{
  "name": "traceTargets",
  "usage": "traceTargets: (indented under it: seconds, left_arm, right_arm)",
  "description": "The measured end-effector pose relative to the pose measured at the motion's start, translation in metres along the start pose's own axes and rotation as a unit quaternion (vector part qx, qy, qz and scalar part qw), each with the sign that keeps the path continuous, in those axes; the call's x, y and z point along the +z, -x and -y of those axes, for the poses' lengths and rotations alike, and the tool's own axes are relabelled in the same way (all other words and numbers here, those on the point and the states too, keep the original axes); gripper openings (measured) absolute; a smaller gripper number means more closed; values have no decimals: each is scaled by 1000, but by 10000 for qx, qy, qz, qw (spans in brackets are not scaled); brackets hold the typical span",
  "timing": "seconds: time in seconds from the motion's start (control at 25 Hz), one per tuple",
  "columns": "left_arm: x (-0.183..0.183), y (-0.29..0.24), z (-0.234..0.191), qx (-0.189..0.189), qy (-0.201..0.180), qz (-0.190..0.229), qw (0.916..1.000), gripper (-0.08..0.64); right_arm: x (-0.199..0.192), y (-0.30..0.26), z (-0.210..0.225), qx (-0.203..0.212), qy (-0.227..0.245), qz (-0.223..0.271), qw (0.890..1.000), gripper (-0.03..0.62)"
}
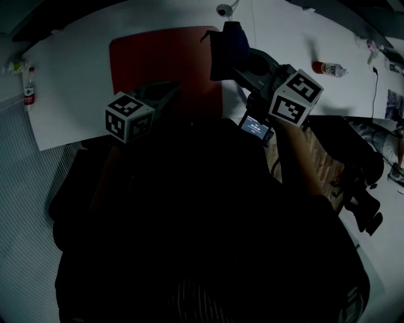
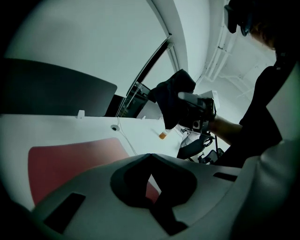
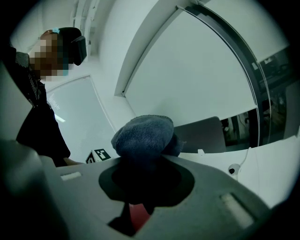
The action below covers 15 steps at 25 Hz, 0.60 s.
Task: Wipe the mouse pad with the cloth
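A red mouse pad [image 1: 164,63] lies on the white table [image 1: 76,76]; it also fills the lower left of the left gripper view as the mouse pad [image 2: 70,161]. My right gripper [image 1: 245,66] is shut on a dark blue cloth [image 1: 227,49], held up in the air above the pad's right far corner. In the right gripper view the cloth [image 3: 143,136] bulges out over the jaws. My left gripper [image 1: 165,94] hovers over the near part of the pad, jaws together and holding nothing. From the left gripper view, the cloth [image 2: 171,96] hangs from the right gripper [image 2: 197,105].
A water bottle [image 1: 29,87] stands at the table's left edge and another bottle [image 1: 328,69] lies at the right. A small round camera [image 1: 224,9] with a cable sits beyond the pad. Dark bags and gear [image 1: 353,158] crowd the right side.
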<state>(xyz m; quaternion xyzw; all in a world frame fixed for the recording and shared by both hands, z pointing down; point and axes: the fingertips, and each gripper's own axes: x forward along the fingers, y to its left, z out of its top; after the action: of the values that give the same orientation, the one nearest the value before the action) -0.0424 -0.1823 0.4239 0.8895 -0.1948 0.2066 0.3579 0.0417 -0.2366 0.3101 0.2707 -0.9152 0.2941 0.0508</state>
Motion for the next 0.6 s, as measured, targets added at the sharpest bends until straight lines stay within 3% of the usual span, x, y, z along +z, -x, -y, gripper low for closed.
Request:
traceTargets:
  seconds: [0.28,0.6]
  left_arm:
    - [-9,-15,10,83,279,142,9995,8]
    - [-31,-20,7,278,382,-23,9989,8]
  right_arm:
    - [-22,4,19,175,-214,-243,9993,69]
    - [-51,-1,28,284,-369,-460,9979,69]
